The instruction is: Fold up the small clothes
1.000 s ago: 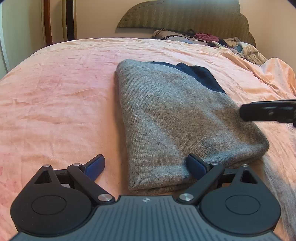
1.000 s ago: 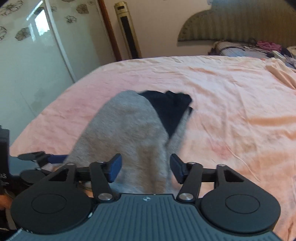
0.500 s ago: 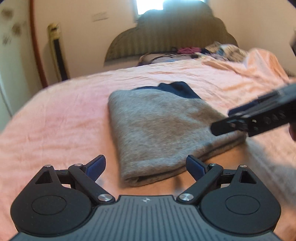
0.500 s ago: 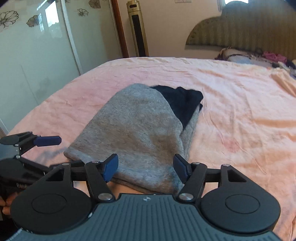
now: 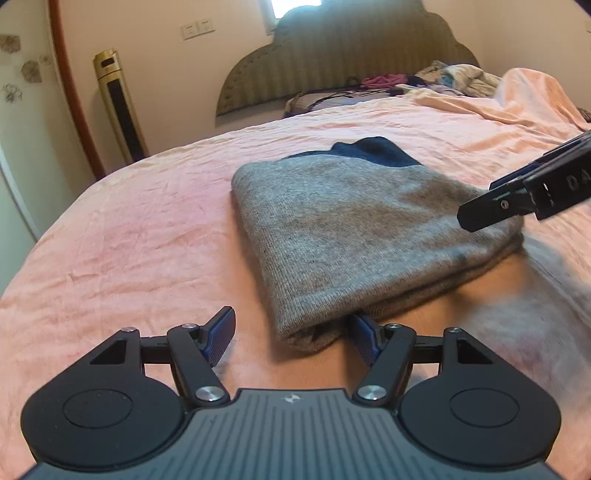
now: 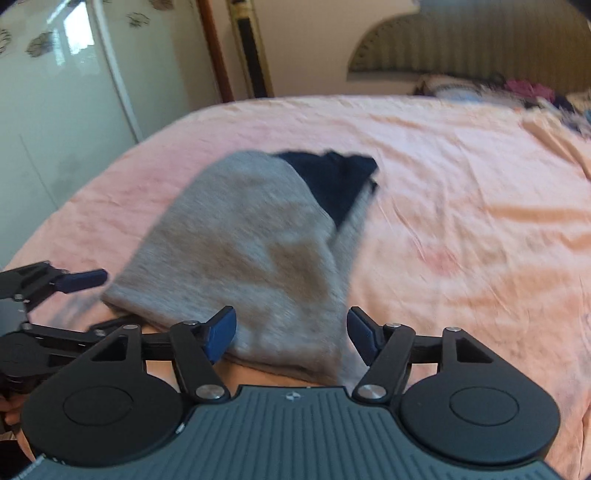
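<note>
On pink bed [image 5: 147, 229], folded grey garment [image 5: 351, 236], corners between both parted tongs, left tongs [image 5: 291, 334] closing, right tongs [image 6: 291, 334] opening.

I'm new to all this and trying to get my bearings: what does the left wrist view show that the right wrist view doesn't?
Only the left view shows wall switches and a window strip above the headboard.

Only the right view shows glass doors with flower decals.

Both show the folded grey garment with its dark part on the pink sheet, the clothes pile, and the left gripper, whose jaws are closing, and right gripper, whose jaws are opening.
</note>
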Demonstrator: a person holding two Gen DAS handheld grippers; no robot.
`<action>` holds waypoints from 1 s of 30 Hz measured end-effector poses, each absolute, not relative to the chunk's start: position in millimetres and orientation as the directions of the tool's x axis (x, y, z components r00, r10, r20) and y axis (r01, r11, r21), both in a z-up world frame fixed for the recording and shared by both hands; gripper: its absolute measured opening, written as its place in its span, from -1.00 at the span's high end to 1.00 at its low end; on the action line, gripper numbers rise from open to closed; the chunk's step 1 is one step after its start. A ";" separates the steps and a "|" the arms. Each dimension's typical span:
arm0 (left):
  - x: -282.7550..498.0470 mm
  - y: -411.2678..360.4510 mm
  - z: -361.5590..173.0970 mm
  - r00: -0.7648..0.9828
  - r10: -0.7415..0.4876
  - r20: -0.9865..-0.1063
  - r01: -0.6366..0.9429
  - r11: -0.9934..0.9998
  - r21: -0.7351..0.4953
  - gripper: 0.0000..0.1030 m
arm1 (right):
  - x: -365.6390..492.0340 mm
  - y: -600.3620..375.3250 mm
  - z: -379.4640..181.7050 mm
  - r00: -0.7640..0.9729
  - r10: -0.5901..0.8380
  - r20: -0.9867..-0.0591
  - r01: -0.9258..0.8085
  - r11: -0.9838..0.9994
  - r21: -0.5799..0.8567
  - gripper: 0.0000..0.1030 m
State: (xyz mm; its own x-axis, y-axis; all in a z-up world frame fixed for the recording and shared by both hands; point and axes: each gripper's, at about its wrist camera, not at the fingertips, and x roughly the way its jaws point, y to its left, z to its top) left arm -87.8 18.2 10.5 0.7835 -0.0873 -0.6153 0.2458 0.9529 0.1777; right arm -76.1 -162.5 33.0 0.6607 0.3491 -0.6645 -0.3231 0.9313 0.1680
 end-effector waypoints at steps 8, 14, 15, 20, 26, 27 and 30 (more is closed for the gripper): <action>-86.8 40.1 26.1 0.747 -0.190 -0.637 0.225 0.974 -0.027 -0.28 | -57.3 -137.6 12.6 0.611 0.331 -0.719 -0.372 0.922 0.108 -0.42; -53.7 112.3 11.9 0.584 -0.562 -0.585 0.057 0.748 -0.662 -0.32 | -52.5 -177.2 21.5 0.589 0.452 -0.670 -0.270 0.892 0.363 -0.47; -47.3 119.9 4.8 0.552 -0.626 -0.550 0.035 0.677 -0.735 -0.36 | -47.0 -188.9 21.2 0.577 0.479 -0.661 -0.232 0.873 0.430 -0.51; -21.3 128.0 -27.7 0.478 -0.741 -0.472 -0.060 0.509 -0.859 -0.29 | -19.9 -232.6 -7.0 0.390 0.700 -0.599 -0.092 0.677 0.730 -0.57; -9.2 104.0 -17.6 0.417 -0.676 -0.608 -0.032 0.657 -0.753 0.77 | -4.4 -229.7 -18.6 0.311 0.713 -0.629 -0.077 0.678 0.731 0.53; -13.4 104.9 -9.8 0.428 -0.675 -0.600 -0.008 0.661 -0.750 0.77 | -5.6 -228.7 -17.1 0.310 0.715 -0.627 -0.094 0.679 0.728 0.54; -26.7 109.9 6.5 0.446 -0.650 -0.615 0.053 0.706 -0.707 0.79 | -19.7 -228.5 -2.5 0.330 0.702 -0.631 -0.165 0.701 0.694 0.57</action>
